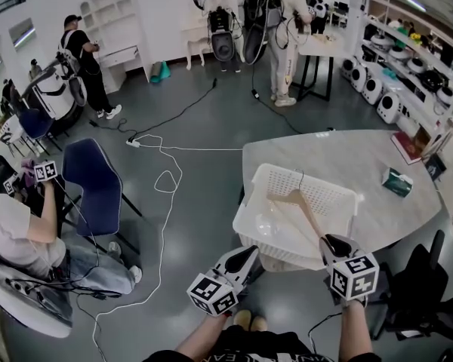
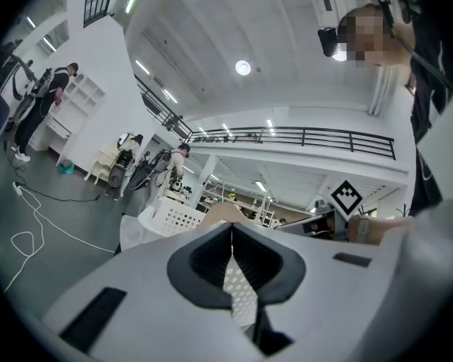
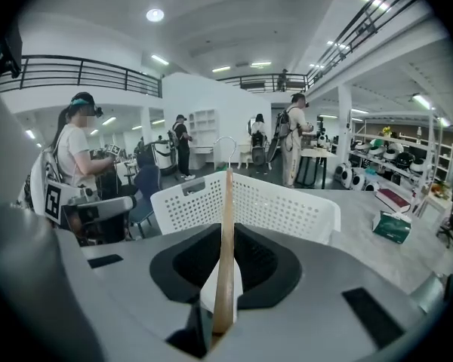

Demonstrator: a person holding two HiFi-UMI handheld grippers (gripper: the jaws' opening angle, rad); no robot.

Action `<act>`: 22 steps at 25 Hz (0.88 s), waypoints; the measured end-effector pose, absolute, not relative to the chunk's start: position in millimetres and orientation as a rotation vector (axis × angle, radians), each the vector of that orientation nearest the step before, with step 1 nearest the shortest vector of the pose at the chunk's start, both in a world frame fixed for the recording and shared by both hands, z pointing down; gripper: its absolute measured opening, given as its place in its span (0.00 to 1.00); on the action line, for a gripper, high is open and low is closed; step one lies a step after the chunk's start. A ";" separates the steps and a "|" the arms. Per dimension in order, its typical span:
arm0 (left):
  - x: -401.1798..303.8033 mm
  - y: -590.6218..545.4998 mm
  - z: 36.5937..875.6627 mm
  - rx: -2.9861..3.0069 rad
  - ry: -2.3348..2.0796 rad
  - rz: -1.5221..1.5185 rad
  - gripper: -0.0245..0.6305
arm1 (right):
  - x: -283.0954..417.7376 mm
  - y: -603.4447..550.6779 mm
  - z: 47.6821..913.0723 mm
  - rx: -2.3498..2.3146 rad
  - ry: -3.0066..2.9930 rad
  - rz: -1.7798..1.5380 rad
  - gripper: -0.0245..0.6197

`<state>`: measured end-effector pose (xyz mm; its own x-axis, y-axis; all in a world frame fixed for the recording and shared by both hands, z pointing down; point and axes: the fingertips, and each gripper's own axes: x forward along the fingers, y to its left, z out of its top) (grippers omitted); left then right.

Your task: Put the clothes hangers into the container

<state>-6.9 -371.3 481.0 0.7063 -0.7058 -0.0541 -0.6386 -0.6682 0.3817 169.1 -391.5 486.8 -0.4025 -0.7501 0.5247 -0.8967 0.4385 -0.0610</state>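
Setting: open workshop hall, grey floor, pale stone-patterned table [image 1: 347, 153] with rounded edge; people at work along the far walls

Item 1, wooden clothes hanger [image 1: 308, 213]: single piece, pale wood with a thin metal hook. Held tilted over the open top of the container, hook end toward the far wall, near arm end in the jaws. Not yet let go. Judged light and stiff. The smooth finish is likely to let it swivel when pinched far out on one arm, and the hook is apt to catch on a perforated wall. A steadier hold would sit on the flat of the arm, closer to the neck.

Item 2, right gripper [image 1: 334, 246]: jaws clamped on the end of the hanger's arm; its own view shows the wood running straight up between the pads.

Item 3, white perforated basket [image 1: 337, 198]: the container, standing at the table's near edge. Something pale and glossy lies inside, identity unclear.

Item 4, left gripper [image 1: 245, 259]: jaws together, nothing between them; held just beside the basket's near corner, apart from the hanger.

Item 5, green box [image 1: 397, 181] and book [image 1: 405, 147]: on the table, well apart from the basket.

Item 6, blue chair [image 1: 96, 183] and white cable [image 1: 163, 178]: on the floor to the left
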 end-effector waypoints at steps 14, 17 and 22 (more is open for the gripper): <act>-10.3 -374.4 483.5 2.564 -1.023 -0.295 0.05 | 175.3 -393.9 469.9 1.539 -2.304 0.440 0.14; -6.8 -374.7 483.2 2.571 -1.011 -0.296 0.05 | 177.4 -389.6 463.7 1.556 -2.302 0.383 0.14; -3.4 -372.0 482.0 2.579 -0.997 -0.293 0.05 | 175.8 -378.2 455.9 1.569 -2.344 0.368 0.14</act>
<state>-3.4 -372.0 482.0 0.7295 -0.6811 -0.0626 -0.6066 -0.6866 0.4009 175.8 -378.2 455.9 -0.3612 -0.8514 0.3804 -0.9270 0.3722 -0.0471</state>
